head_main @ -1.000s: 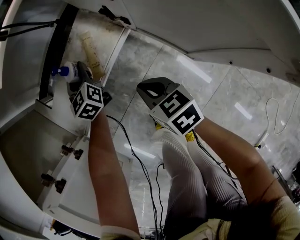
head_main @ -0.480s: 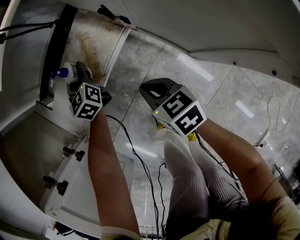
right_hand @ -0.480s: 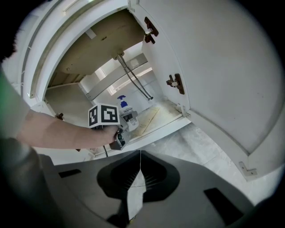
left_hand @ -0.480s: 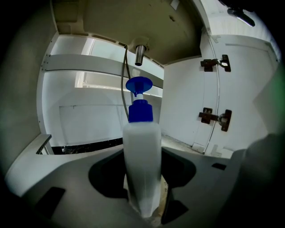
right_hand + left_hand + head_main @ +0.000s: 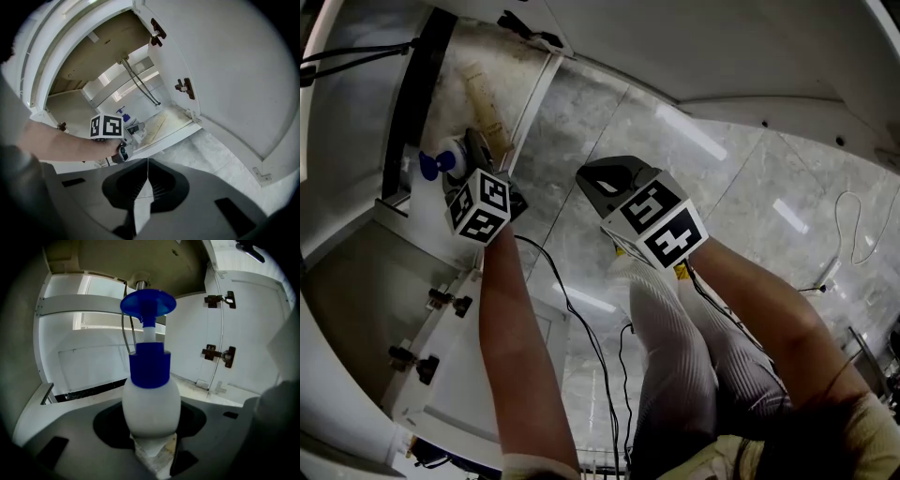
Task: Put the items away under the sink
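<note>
The cabinet under the sink stands open above a pale, veined marble floor (image 5: 741, 187) that shines with ceiling light. One white door (image 5: 234, 70) swings wide on the right, and dark metal hinges (image 5: 219, 354) show on the inner face of a door. The cabinet floor (image 5: 478, 66) is stained and yellowed, and two thin hoses (image 5: 140, 86) drop from the top of the cabinet towards the back. A light cable (image 5: 853, 225) loops on the marble far off to the right, and dark cables trail along beside the person's legs in ribbed white trousers (image 5: 675, 356).

The left gripper (image 5: 478, 202) reaches in at the front edge of the cabinet opening, towards its left side. Its jaws are clamped on the lower body of a white bottle (image 5: 151, 401) with a blue collar and a blue pump top. The bottle points away from the gripper into the cabinet. Whether its base touches the cabinet floor cannot be made out.

The right gripper (image 5: 146, 180) hangs outside the cabinet over the marble, well apart from the left one. Its jaws are pressed together tip to tip with nothing between them.
</note>
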Demonstrator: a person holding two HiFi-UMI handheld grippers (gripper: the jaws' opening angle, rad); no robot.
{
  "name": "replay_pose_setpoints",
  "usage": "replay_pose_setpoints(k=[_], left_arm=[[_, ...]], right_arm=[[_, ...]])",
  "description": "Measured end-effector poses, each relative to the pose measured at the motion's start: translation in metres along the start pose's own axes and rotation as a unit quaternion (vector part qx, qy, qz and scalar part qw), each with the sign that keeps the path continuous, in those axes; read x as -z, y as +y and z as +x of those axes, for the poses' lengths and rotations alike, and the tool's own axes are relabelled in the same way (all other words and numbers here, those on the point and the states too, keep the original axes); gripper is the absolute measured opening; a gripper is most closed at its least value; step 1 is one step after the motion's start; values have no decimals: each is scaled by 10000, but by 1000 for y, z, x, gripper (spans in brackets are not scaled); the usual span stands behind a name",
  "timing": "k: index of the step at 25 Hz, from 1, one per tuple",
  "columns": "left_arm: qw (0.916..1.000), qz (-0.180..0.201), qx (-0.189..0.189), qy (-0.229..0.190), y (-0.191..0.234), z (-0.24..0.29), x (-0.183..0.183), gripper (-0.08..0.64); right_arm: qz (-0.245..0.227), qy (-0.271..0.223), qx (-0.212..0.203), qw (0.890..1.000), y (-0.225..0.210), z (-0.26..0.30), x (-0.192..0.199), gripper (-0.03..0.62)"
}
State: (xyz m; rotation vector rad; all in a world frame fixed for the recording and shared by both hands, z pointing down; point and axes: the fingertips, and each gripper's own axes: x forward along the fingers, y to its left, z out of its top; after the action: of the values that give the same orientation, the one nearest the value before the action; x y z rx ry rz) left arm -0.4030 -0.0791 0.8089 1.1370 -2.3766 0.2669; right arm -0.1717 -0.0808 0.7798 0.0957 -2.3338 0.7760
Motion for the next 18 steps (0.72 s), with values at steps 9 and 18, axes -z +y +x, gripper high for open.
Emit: replay_pose_setpoints(k=[9,18], left_arm=[[9999,86,-11,55,-5,-4,4,231],[9984,-40,-207,533,3,-30,28,285]], right_arm=[[12,-63,-7,10000,8,-2,-3,26],[-39,1,214,9998,10,-10,-6,26]])
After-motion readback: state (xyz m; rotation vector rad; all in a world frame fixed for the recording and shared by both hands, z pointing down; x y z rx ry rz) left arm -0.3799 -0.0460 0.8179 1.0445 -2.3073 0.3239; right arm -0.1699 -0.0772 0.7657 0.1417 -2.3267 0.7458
